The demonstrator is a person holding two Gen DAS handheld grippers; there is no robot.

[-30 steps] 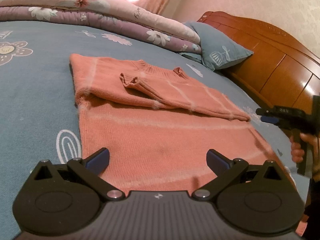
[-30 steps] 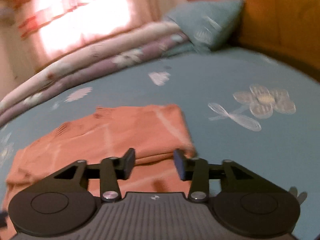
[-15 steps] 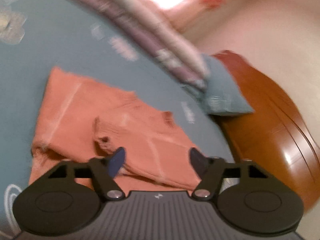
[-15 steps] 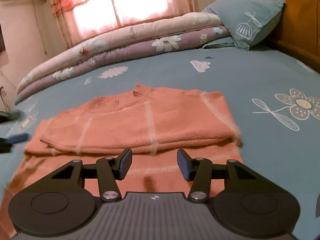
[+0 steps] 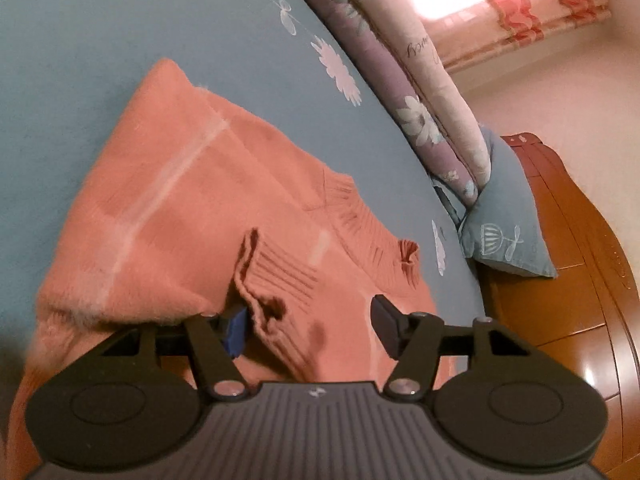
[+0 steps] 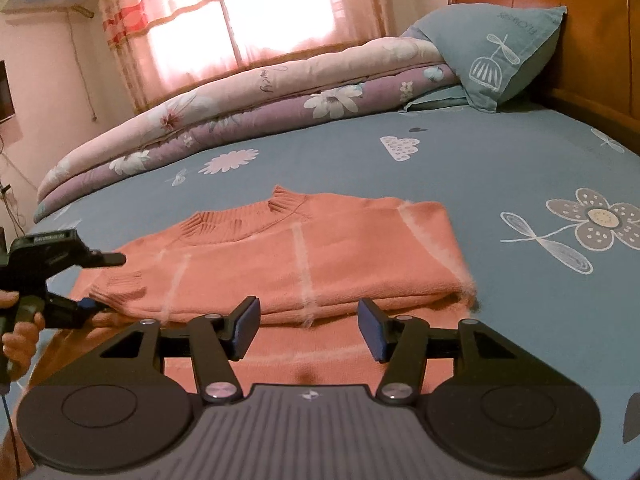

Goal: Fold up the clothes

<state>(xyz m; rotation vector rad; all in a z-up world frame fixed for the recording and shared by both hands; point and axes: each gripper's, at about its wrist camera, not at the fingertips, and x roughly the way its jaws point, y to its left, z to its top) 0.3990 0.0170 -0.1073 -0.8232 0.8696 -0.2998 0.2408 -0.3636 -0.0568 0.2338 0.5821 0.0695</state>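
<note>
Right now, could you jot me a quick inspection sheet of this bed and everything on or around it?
Surface: blue flowered bedsheet, smooth.
Job's things: orange sweater, partly folded, lying flat; ribbed sleeve cuff on top.
Clutter: rolled floral quilt and blue pillow at the far side.
Grippers: left gripper has just been closing, cuff between its jaws, the far pad not touching it; right gripper has been opening, hovers above the sweater's near half, nothing between the pads. A hand holds the left one.
Cables: thin wires by the wall.
Surroundings: wooden headboard, curtained window.
</note>
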